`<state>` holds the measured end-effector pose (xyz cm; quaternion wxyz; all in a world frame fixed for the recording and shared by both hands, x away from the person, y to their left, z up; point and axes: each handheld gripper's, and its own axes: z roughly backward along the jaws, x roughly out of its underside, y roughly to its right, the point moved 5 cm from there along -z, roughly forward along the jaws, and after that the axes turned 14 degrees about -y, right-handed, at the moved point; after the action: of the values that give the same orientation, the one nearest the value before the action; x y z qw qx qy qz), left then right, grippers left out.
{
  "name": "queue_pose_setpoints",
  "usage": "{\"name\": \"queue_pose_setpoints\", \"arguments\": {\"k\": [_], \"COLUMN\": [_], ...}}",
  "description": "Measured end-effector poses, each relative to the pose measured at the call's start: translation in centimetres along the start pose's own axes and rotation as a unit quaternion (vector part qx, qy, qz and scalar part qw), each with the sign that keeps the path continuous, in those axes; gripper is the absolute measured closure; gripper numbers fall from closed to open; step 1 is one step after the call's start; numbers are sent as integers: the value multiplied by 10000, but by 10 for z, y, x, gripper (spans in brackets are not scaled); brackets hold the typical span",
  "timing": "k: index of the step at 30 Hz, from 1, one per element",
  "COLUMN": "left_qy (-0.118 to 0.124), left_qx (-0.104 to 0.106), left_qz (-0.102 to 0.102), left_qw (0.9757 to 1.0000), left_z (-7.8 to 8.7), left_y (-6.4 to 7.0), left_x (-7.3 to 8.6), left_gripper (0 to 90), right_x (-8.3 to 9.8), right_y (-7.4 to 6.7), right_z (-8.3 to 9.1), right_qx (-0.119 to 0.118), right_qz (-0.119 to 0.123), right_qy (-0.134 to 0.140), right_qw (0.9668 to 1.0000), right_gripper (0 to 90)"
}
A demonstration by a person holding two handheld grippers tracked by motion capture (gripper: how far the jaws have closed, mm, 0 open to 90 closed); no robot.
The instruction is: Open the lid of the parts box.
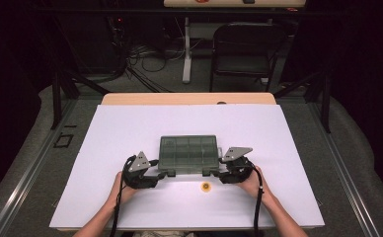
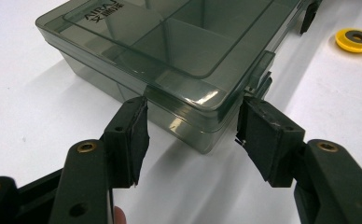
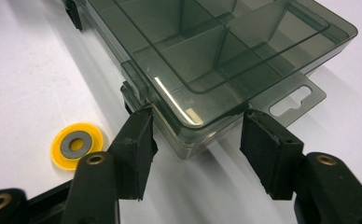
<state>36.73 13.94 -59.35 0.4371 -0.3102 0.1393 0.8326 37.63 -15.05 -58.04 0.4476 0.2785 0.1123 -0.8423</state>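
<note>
High view gives me a dark room with a chair (image 1: 242, 49) and cables beyond the table (image 1: 189, 98), under a white sheet (image 1: 130, 197). At the sheet's middle lies the smoky box (image 1: 188, 154), lid closed. My left gripper (image 2: 191, 133) and right gripper (image 3: 195, 135) each straddle a near box corner, jaws half open, pads apparently not pressing. A yellow disc (image 1: 206, 186) sits just before the box.

Looks like lab or recording studio: white-topped table (image 1: 130, 197) ringed by dark frame struts (image 1: 56, 98), tangled cables (image 1: 150, 59) on grey carpet, folding chair (image 1: 244, 49), second desk (image 1: 234, 3) behind, black surroundings.
</note>
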Motion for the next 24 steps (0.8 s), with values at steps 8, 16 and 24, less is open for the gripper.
{"name": "queue_pose_setpoints", "arguments": {"k": [8,16,24], "left_qy": [40,29,47], "left_qx": [8,8,17], "left_qz": [9,12,16], "left_qw": [10000,10000,10000], "left_z": [1,1,1], "left_y": [0,1,0], "left_x": [0,0,0], "left_gripper": [435,432,432], "right_x": [0,0,0], "right_y": [0,1,1], "right_z": [0,0,1], "right_qx": [10,-59,-73], "right_qz": [1,-48,-106], "right_qy": [-9,31,79], "right_qw": [10000,10000,9999], "right_gripper": [431,437,452]}}
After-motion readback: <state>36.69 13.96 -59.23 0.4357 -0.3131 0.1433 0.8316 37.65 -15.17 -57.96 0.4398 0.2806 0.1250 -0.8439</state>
